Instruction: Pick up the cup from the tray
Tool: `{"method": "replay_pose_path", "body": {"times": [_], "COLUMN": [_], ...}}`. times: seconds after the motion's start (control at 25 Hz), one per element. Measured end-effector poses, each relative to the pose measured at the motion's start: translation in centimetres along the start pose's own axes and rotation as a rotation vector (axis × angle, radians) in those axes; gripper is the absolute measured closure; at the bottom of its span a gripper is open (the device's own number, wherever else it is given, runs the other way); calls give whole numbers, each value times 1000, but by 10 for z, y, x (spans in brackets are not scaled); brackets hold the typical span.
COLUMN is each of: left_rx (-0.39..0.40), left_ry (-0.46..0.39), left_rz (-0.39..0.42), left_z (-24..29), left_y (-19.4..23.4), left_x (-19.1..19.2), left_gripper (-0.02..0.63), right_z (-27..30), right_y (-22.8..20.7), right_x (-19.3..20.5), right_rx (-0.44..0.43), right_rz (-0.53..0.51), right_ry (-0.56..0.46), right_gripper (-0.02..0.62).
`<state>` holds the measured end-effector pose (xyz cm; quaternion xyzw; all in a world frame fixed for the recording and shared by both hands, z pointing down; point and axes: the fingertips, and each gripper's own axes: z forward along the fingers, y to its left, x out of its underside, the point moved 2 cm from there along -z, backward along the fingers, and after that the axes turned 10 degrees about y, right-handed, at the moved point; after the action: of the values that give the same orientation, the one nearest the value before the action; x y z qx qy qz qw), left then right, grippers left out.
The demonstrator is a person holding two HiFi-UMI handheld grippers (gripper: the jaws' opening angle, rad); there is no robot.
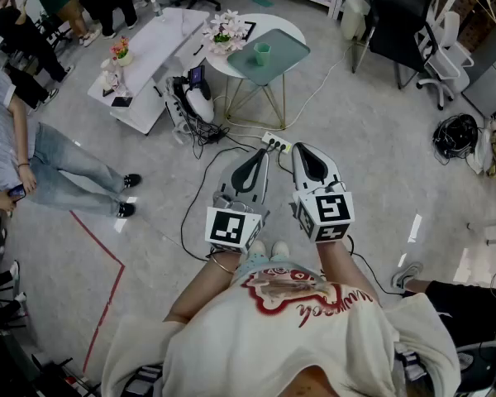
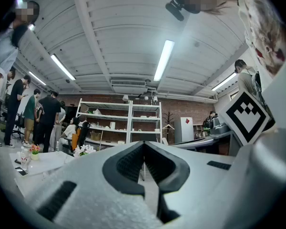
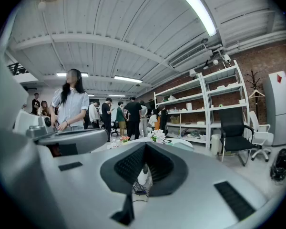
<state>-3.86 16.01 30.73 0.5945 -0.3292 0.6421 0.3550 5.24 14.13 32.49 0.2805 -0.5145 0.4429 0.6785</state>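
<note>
Head view: nothing is done yet. The cup [image 1: 262,53] stands on the tray [image 1: 288,50] on a round counter [image 1: 221,63], well ahead. The left claw [image 1: 261,153] and right claw [image 1: 300,148] are pressed together and empty; approach and grasp remain.

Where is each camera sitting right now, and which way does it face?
Head view: on the person's head, facing steeply down at the floor; shows shirt, left gripper, right gripper; cup on tray ahead.
Left gripper view: on the left gripper, facing across the room along its shut jaws toward shelves.
Right gripper view: on the right gripper, along shut jaws toward flowers.
Shared: both gripper views show the shelves.
</note>
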Motion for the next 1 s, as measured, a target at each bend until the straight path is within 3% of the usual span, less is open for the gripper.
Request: {"method": "replay_pose_path", "body": {"times": [0.6, 1.0], "left_rx": [-7, -15], "left_ry": [-3, -6], "left_rz": [3, 8], "left_z": [-2, -2], "left_y": [-1, -9], "left_x": [1, -2], "left_gripper": [594, 594], "right_z": [1, -8], "right_y": [4, 1], "right_x": [2, -7], "right_rx": [-9, -39], "right_rz": [-9, 26], "right_ry": [-1, -60], "right_gripper": [574, 574]}}
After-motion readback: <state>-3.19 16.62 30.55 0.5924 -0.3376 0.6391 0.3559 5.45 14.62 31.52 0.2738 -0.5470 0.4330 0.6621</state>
